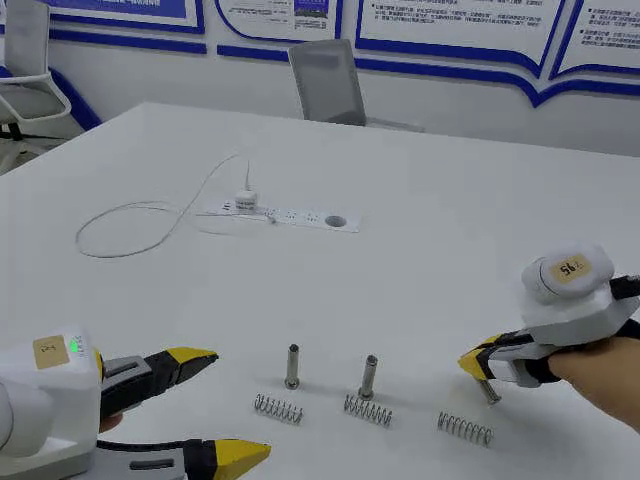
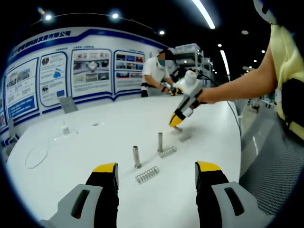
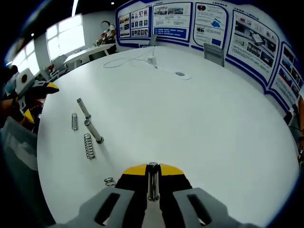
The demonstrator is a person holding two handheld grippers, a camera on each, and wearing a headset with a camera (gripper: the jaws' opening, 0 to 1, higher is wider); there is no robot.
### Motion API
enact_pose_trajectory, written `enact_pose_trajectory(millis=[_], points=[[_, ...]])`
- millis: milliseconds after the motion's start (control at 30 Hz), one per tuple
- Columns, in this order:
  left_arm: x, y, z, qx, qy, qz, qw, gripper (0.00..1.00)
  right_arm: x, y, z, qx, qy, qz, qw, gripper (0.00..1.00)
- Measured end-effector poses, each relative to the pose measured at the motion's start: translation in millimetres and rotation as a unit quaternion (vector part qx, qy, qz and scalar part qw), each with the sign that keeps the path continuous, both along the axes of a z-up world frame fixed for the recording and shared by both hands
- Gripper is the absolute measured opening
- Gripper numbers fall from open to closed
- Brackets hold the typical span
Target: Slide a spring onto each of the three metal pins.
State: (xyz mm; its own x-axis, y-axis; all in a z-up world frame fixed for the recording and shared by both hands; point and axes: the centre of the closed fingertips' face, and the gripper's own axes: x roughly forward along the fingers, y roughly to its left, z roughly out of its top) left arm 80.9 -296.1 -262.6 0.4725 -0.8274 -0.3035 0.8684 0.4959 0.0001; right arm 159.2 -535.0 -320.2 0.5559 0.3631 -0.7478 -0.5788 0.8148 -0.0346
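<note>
Two metal pins (image 1: 292,366) (image 1: 369,376) stand upright on the white table (image 1: 420,250). Three springs (image 1: 278,408) (image 1: 367,410) (image 1: 464,429) lie flat in front of them. My right gripper (image 1: 476,363) is shut on the third pin (image 1: 488,392), which is tilted with its lower end near the table. The right gripper view shows that pin (image 3: 152,183) clamped between the yellow jaw tips of the right gripper (image 3: 152,168). My left gripper (image 1: 228,403) waits open at the lower left, apart from the nearest spring. In the left gripper view the left gripper (image 2: 157,168) holds nothing, with a spring (image 2: 147,174) just ahead of it.
A white power strip (image 1: 290,214) with a plugged-in adapter and a looping white cable (image 1: 130,225) lies mid-table. A grey chair (image 1: 330,80) stands at the far edge. A person (image 2: 154,73) works at another table in the background.
</note>
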Motion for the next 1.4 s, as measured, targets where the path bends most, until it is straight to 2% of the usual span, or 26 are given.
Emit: enact_pose_trajectory(millis=[500, 1400], points=[[0.4, -0.8, 1.8, -0.003, -0.003, 0.0, 1.0, 0.67, -6.9, -2.4, 6.5, 0.004, -0.012, -0.001, 0.9999, 0.09], [0.2, -2.9, 7.0, -0.001, -0.01, -0.006, 0.9999, 0.67, -21.8, 7.2, 14.7, 0.016, -0.026, 0.003, 0.9995, 0.09]])
